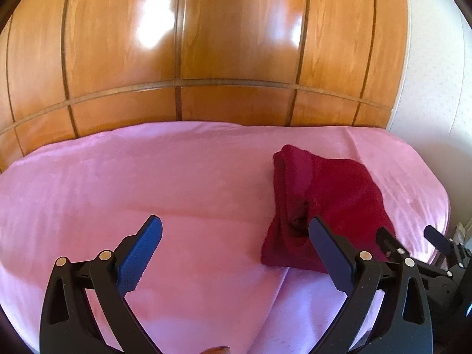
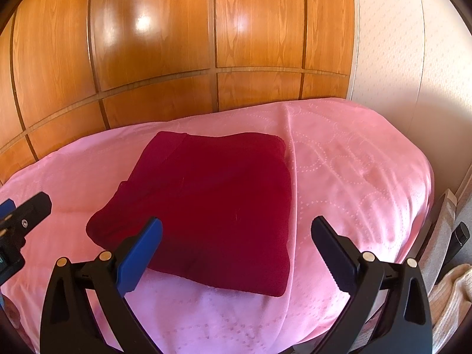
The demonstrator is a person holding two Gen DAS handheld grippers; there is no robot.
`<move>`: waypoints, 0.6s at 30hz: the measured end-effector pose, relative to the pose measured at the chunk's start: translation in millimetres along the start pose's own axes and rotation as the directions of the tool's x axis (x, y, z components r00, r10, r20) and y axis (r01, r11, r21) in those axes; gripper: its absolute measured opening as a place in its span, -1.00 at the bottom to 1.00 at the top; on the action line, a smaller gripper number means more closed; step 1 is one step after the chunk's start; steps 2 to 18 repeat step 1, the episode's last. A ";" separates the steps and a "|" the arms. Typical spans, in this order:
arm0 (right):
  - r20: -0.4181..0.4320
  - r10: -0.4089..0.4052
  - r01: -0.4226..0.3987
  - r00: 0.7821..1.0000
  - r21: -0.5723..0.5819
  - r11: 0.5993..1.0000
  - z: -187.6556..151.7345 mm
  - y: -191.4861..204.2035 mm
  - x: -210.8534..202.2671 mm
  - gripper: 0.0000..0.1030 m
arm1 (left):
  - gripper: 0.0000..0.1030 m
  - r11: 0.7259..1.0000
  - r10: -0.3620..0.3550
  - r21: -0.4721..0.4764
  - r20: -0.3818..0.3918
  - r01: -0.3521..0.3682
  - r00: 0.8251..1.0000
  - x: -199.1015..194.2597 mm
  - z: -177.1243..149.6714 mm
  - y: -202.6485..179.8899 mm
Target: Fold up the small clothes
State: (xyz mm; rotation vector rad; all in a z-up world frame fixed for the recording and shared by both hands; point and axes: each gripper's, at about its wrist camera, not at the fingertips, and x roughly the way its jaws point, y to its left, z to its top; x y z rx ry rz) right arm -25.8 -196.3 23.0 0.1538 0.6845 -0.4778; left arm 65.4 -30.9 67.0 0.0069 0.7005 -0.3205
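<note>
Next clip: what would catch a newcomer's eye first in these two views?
The dark red garment stands out, lying folded into a rough rectangle on the pink bedspread, right of centre on the bed. Behind the bed rises a glossy wooden panelled wall with bright glare spots. Both the left gripper and the right gripper hang open over the bed, holding nothing.

The garment [image 2: 212,206] lies folded on the bed [image 2: 354,177], toward its 3 o'clock side in the left wrist view. Behind the bed, at 12 o'clock, stands the wardrobe [image 2: 177,44]; a wall [image 2: 398,44] runs at 2 o'clock. The right gripper [image 2: 236,244] hovers at the garment's near edge, the left gripper [image 1: 236,244] at its 9 o'clock. Off the bed at 4 o'clock lies what may be a blanket [image 2: 448,301].
</note>
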 end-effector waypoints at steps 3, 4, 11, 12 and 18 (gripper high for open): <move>0.000 -0.002 0.002 1.000 -0.001 1.000 0.1 0.2 0.4 0.95 | 0.91 1.000 0.002 0.000 -0.001 -0.002 1.000 0.7 -0.5 1.4; 0.000 -0.002 0.002 1.000 -0.001 1.000 0.1 0.2 0.4 0.95 | 0.91 1.000 0.002 0.000 -0.001 -0.002 1.000 0.7 -0.5 1.4; 0.000 -0.002 0.002 1.000 -0.001 1.000 0.1 0.2 0.4 0.95 | 0.91 1.000 0.002 0.000 -0.001 -0.002 1.000 0.7 -0.5 1.4; 0.000 -0.002 0.002 1.000 -0.001 1.000 0.1 0.2 0.4 0.95 | 0.91 1.000 0.002 0.000 -0.001 -0.002 1.000 0.7 -0.5 1.4; 0.000 -0.002 0.002 1.000 -0.001 1.000 0.1 0.2 0.4 0.95 | 0.91 1.000 0.002 0.000 -0.001 -0.002 1.000 0.7 -0.5 1.4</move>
